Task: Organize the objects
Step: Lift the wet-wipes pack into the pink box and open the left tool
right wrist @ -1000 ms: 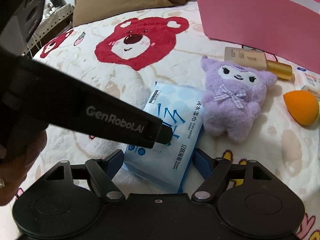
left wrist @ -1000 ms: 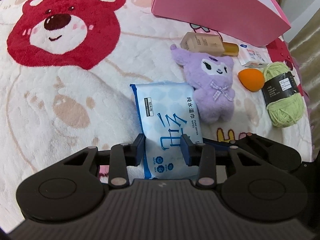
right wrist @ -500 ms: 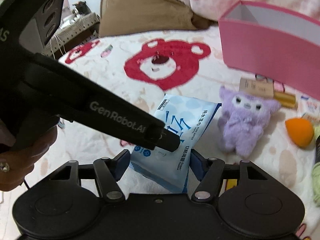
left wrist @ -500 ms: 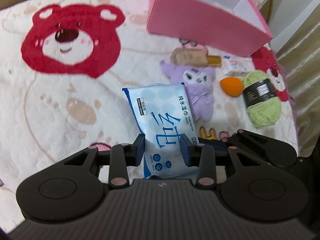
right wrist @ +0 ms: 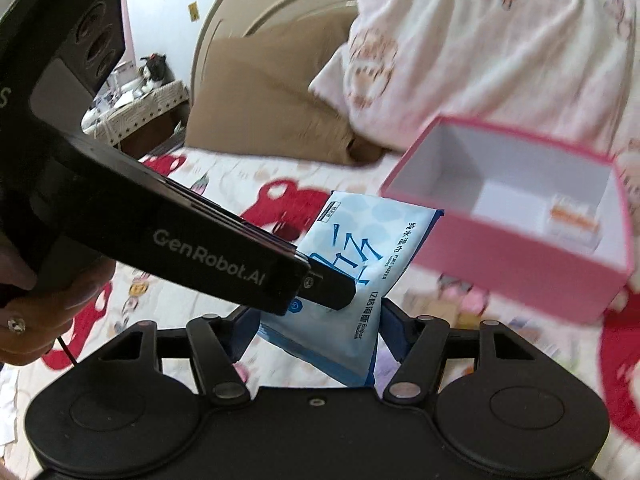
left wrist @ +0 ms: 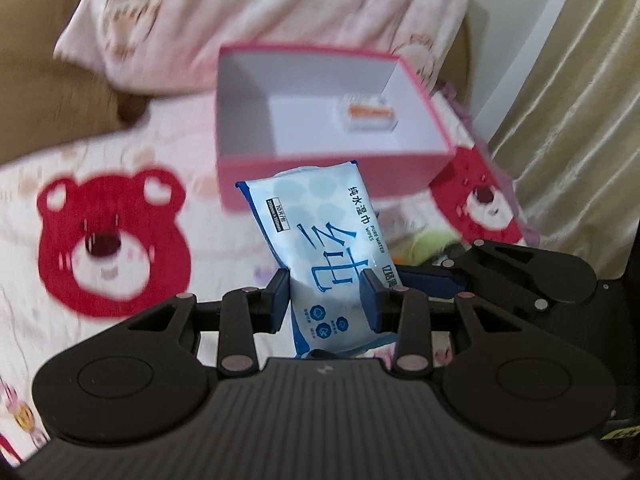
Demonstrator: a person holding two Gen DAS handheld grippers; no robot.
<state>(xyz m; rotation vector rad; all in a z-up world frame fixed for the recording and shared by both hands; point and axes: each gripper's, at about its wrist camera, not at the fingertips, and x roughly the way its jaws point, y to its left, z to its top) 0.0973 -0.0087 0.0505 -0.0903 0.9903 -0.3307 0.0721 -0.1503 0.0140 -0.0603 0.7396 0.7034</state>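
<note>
Bedding fills both views: a blanket printed with red bears, pillows behind it, a curtain along its right edge.

Left wrist view: the left gripper is clenched on the lower part of a blue pack of wipes, which stands lifted off the blanket, its top overlapping the near wall of the pink box. Inside the box lies one small white-and-orange packet, near its far right corner; the rest of the floor shows bare. Blurred green and orange things peek out near the blanket's right edge.

Right wrist view: the right gripper grasps the same pack across its width, its jaws having just narrowed onto it. The box sits ahead to the right.

Judging by this, sorting has barely started: one item boxed, the pack on its way, others left.
</note>
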